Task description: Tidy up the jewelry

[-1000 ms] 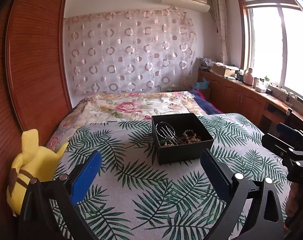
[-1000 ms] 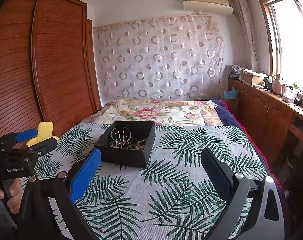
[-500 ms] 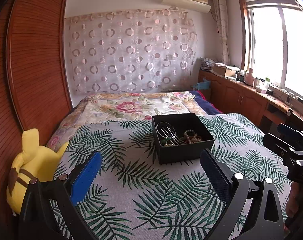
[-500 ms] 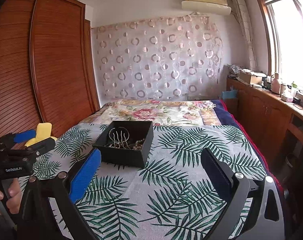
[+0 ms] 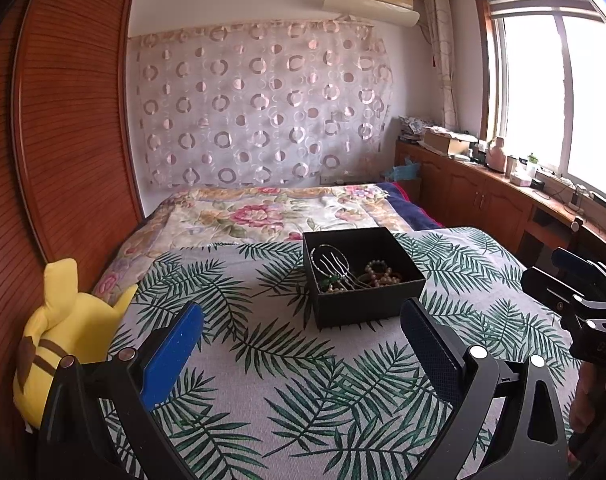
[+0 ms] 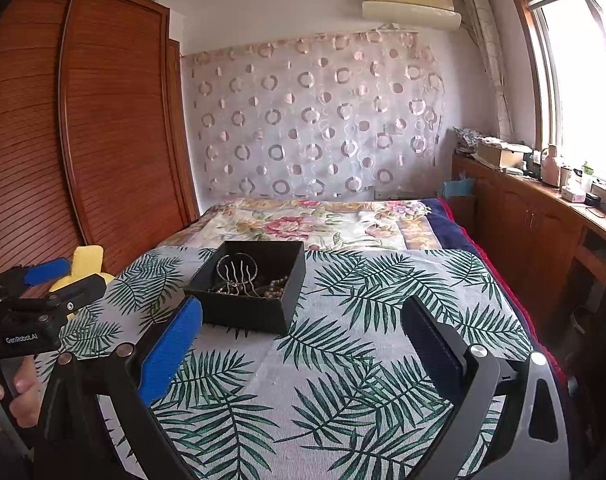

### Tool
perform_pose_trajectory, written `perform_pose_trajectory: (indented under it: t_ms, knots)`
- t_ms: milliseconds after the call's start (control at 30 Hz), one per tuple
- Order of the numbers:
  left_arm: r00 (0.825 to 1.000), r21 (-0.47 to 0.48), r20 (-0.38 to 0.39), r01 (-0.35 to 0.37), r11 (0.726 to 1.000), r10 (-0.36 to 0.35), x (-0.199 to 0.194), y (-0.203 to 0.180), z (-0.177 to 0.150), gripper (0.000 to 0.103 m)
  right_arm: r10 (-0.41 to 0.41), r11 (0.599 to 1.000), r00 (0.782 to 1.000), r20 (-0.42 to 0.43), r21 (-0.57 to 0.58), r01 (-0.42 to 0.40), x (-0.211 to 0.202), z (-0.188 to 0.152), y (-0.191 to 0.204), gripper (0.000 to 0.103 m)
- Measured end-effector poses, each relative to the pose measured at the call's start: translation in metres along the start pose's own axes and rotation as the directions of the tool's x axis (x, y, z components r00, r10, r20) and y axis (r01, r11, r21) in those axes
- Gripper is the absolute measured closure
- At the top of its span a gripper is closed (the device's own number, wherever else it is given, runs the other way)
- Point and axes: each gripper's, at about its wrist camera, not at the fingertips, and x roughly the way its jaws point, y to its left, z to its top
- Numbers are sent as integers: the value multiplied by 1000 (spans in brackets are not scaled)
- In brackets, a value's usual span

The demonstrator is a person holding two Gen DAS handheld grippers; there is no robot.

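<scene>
1. Left wrist view: the black box sits on the palm-leaf bedspread, ahead of the left gripper and a bit right of its centre line. Jaws spread wide, nothing between them.
2. Right wrist view: same box lies ahead and left of the right gripper, also spread wide and holding nothing.
3. Inside the box there's a silver hair comb leaning on the far-left side, with a bead bracelet piled to its right (too tangled to count pieces).
4. The comb's long axis runs far-to-near: rounded top toward the headboard, tines pointing back at the grippers.
5. Both grippers look about equally near, neither touching the box. My guess is the left has the straighter line to the comb.
6. Yellow plush sits at the bed's left edge, well apart.
</scene>
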Motion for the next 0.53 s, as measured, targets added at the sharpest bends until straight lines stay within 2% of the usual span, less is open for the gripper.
perform_pose_trajectory:
  t_ms: [533]
  knots:
    - [1000, 1, 0, 1, 1000, -1, -1, -1, 1, 8, 0, 1000, 1000, 1, 0, 0, -2, -1, -2, 2]
